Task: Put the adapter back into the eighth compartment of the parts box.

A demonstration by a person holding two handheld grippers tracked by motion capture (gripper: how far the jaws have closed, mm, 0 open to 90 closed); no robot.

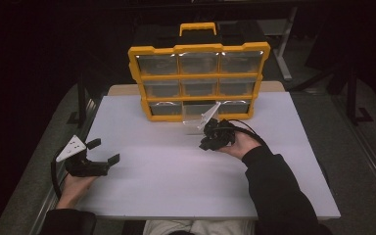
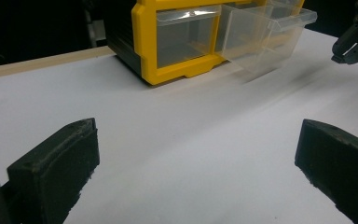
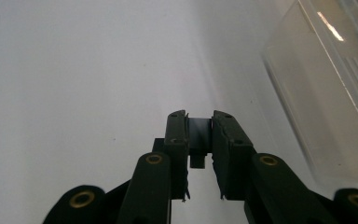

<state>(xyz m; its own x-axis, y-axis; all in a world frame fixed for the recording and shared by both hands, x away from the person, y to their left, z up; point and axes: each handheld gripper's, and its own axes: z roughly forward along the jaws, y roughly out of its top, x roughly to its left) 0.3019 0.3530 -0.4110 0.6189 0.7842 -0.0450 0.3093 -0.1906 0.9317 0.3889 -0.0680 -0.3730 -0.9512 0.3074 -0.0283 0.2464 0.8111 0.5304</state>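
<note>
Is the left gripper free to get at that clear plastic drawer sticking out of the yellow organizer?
Probably yes. The left gripper sits open over bare white table, nothing lying between it and the pulled-out clear drawer. The right gripper, shut on a small dark piece, hovers near the drawer and might crowd it.

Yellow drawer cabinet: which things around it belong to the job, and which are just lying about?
In the job: yellow drawer cabinet; pulled-out clear drawer; right gripper, shut on a small dark piece.
Lying about: left gripper, fingers apart; white table.
</note>
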